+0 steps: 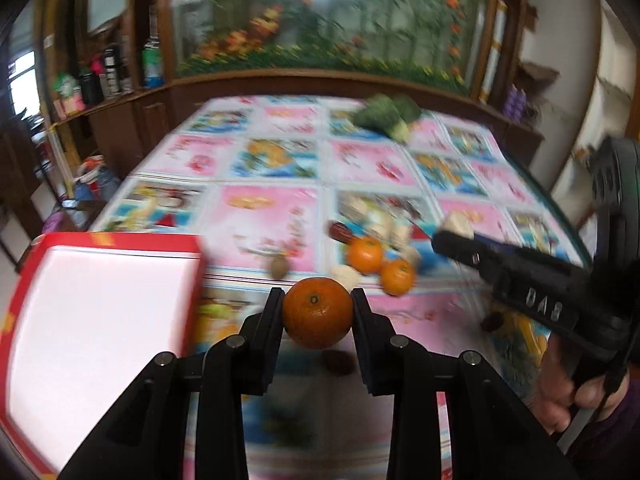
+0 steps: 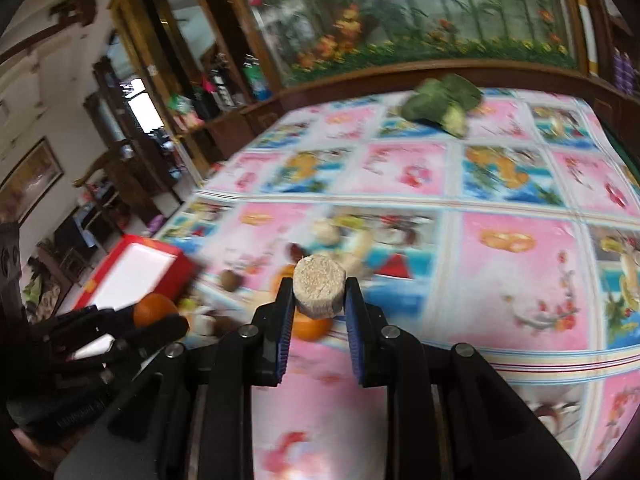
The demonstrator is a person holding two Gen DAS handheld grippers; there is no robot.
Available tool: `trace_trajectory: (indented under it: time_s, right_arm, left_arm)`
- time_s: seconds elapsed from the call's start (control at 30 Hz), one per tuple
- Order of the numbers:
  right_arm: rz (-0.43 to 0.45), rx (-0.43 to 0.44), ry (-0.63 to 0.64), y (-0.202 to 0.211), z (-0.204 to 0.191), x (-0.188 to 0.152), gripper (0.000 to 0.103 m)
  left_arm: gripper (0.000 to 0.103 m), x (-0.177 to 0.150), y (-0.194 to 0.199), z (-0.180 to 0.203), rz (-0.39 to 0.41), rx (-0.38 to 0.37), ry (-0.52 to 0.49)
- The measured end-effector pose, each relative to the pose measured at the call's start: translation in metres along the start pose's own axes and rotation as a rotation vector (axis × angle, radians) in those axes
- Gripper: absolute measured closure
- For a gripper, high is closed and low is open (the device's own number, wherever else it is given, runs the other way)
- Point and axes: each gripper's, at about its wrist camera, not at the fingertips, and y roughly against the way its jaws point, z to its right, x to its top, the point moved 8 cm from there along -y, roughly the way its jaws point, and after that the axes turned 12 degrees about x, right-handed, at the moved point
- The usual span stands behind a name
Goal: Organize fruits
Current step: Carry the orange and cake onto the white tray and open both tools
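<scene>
Left gripper [image 1: 318,300] clamped a tangerine [image 1: 318,313] beside a red box [image 1: 100,240], right gripper [image 2: 319,286] gripped a beige grainy puck [image 2: 319,290], above a patterned tablecloth [image 2: 500,272].

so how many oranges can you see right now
3. One orange is clamped in the left gripper. Two more oranges lie side by side on the tablecloth just beyond it. Blur or the grippers may hide others.

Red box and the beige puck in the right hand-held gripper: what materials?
Red box: looks like glossy cardboard, thin straight walls, plain white inside. Beige puck in the right hand-held gripper: coarse, crumbly, matte grain, probably a pressed cereal or rice cake; blur leaves it open.
</scene>
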Motion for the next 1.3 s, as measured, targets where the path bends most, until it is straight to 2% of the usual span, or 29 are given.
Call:
trace_trajectory:
  time_s: [0.07, 0.2, 0.27, 0.43, 0.53, 0.6, 0.93, 1.03, 1.07, 1.13, 1.17, 1.27, 1.3]
  right_arm:
    - [0.003, 0.039, 0.033, -0.010, -0.030, 0.000, 0.076]
    - [-0.029, 0.150, 0.074, -0.034, -0.089, -0.006, 0.076]
    - [-0.055, 0.194, 0.109, -0.049, -0.120, -0.012, 0.076]
    - [-0.140, 0.292, 0.194, -0.084, -0.191, -0.032, 0.076]
    - [-0.193, 0.309, 0.226, -0.101, -0.216, -0.043, 0.076]
    - [-0.248, 0.289, 0.248, -0.116, -0.225, -0.054, 0.076]
    - [-0.427, 0.185, 0.273, -0.149, -0.238, -0.091, 0.076]
    - [-0.436, 0.141, 0.302, -0.151, -0.236, -0.093, 0.075]
    - [-0.440, 0.141, 0.305, -0.150, -0.236, -0.093, 0.075]
    - [-0.451, 0.144, 0.290, -0.143, -0.232, -0.093, 0.067]
    - [-0.440, 0.151, 0.281, -0.140, -0.230, -0.091, 0.067]
    - [-0.342, 0.189, 0.264, -0.112, -0.221, -0.073, 0.066]
    - [-0.306, 0.196, 0.262, -0.100, -0.215, -0.066, 0.062]
  left_arm:
    - [0.071, 0.003, 0.010, -0.027, 0.019, 0.035, 0.045]
    - [0.071, 0.000, 0.026, -0.101, 0.048, 0.174, 0.127]
    - [0.071, -0.008, 0.027, -0.138, 0.038, 0.246, 0.167]
    - [0.071, -0.035, 0.014, -0.195, -0.025, 0.364, 0.224]
    - [0.070, -0.050, 0.003, -0.206, -0.067, 0.381, 0.230]
    - [0.070, -0.058, -0.005, -0.210, -0.093, 0.386, 0.227]
    - [0.068, -0.084, -0.014, -0.229, -0.150, 0.438, 0.213]
    - [0.048, -0.084, -0.013, -0.229, -0.152, 0.454, 0.210]
    - [0.038, -0.084, -0.011, -0.230, -0.152, 0.459, 0.213]
    - [0.036, -0.081, -0.006, -0.230, -0.133, 0.472, 0.214]
    - [0.036, -0.078, -0.001, -0.227, -0.117, 0.472, 0.213]
    - [0.033, -0.068, 0.009, -0.217, -0.082, 0.446, 0.217]
    - [0.032, -0.064, 0.011, -0.211, -0.073, 0.433, 0.213]
